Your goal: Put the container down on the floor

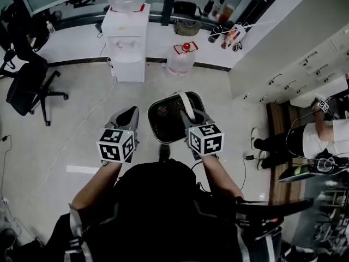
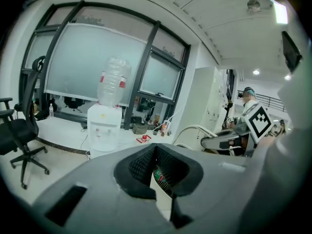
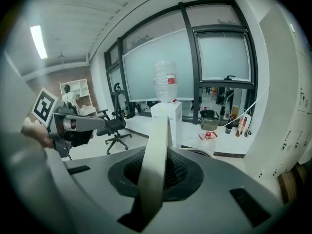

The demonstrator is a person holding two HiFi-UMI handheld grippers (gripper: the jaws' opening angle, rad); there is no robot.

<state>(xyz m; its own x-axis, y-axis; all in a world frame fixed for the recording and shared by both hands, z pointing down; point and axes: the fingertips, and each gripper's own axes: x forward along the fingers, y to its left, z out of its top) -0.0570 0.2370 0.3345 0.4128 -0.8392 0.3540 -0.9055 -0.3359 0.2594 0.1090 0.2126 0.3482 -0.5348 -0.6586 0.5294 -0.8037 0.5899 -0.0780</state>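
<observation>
The container (image 1: 163,98) is a dark mesh bin with a pale rim, and it hangs in front of me above the floor. Its white handle (image 1: 187,107) arches over it. My right gripper (image 1: 191,117) is shut on that handle; in the right gripper view the white band (image 3: 155,165) runs up between the dark pads. My left gripper (image 1: 131,113) is just left of the bin, apart from it. Its pads (image 2: 141,165) meet at the tips with nothing between them. Through the slit below them I see the bin's coloured contents (image 2: 162,179).
A white water dispenser (image 1: 126,42) and a water jug (image 1: 181,59) stand ahead on the pale floor. An office chair (image 1: 30,83) is at the far left. White cabinets (image 1: 294,64) and another person (image 1: 305,141) are at the right. A cable trails across the floor at the left.
</observation>
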